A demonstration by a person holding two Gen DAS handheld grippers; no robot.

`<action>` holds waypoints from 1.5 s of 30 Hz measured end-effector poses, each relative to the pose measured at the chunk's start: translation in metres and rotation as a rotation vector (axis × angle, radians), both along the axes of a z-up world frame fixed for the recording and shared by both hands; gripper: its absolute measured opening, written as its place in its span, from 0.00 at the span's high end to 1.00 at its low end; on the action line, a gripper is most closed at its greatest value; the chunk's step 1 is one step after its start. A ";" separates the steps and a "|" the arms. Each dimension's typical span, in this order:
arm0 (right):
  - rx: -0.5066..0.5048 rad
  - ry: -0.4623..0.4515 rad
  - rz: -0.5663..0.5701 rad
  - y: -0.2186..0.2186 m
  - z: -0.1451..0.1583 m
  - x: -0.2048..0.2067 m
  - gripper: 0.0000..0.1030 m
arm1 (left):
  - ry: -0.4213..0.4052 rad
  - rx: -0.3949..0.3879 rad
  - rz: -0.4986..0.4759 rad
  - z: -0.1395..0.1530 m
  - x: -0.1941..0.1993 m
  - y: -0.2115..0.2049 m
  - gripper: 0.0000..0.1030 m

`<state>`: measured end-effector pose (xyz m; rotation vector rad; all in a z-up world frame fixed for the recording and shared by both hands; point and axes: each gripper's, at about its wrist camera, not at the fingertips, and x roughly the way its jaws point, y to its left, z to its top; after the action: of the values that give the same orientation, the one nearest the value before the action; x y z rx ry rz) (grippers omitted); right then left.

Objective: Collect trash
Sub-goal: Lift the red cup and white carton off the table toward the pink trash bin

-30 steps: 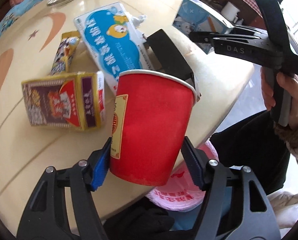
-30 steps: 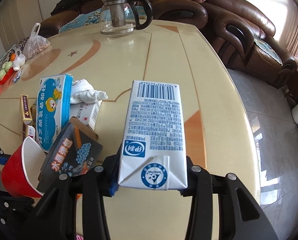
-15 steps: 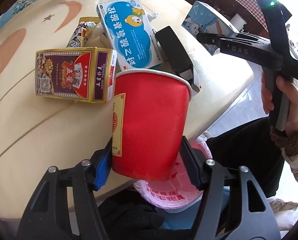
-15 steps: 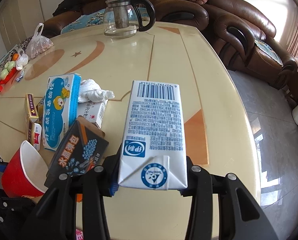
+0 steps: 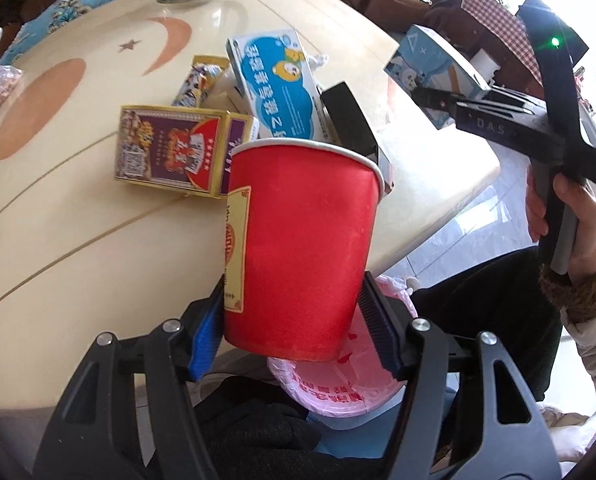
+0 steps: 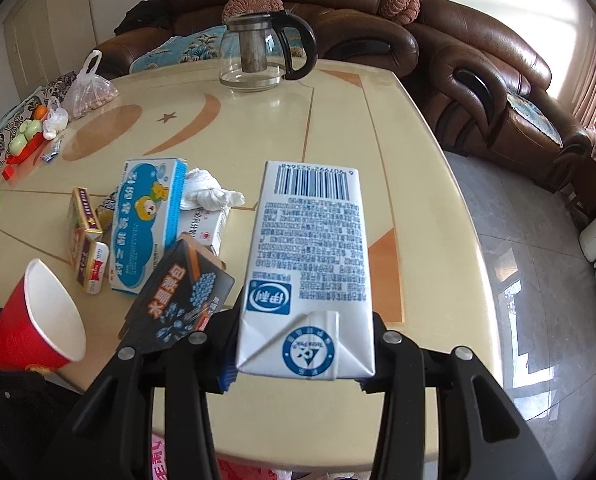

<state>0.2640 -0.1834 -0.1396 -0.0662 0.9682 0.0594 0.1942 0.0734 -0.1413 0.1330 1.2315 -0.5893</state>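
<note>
Red cup (image 5: 301,248) & milk carton (image 6: 307,268), both held aloft

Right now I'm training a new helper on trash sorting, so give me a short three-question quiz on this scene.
1. True or false: the red paper cup sits between the left gripper pads.
2. What does the right gripper hold: (a) a glass teapot, (b) a white milk carton, (c) a tissue?
3. Fill in: below the table edge, under the cup, hangs a ____ plastic bag.

Key: 1 true. 2 b, the milk carton; the teapot stands at the table's far side. 3 pink.
</note>
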 end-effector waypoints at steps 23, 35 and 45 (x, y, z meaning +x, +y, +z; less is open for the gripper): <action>-0.043 -0.127 0.083 0.021 0.069 -0.099 0.59 | -0.144 0.018 0.022 0.068 -0.058 -0.011 0.39; -0.017 -0.148 0.165 0.039 0.087 -0.153 0.59 | -0.180 0.021 0.017 0.080 -0.083 -0.015 0.39; -0.019 -0.146 0.188 0.047 0.088 -0.187 0.59 | -0.184 -0.003 0.005 0.077 -0.105 -0.020 0.39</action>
<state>0.0774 -0.1360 -0.0515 -0.1768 0.8150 0.2156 0.0893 0.0533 -0.0647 0.1779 1.0521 -0.5616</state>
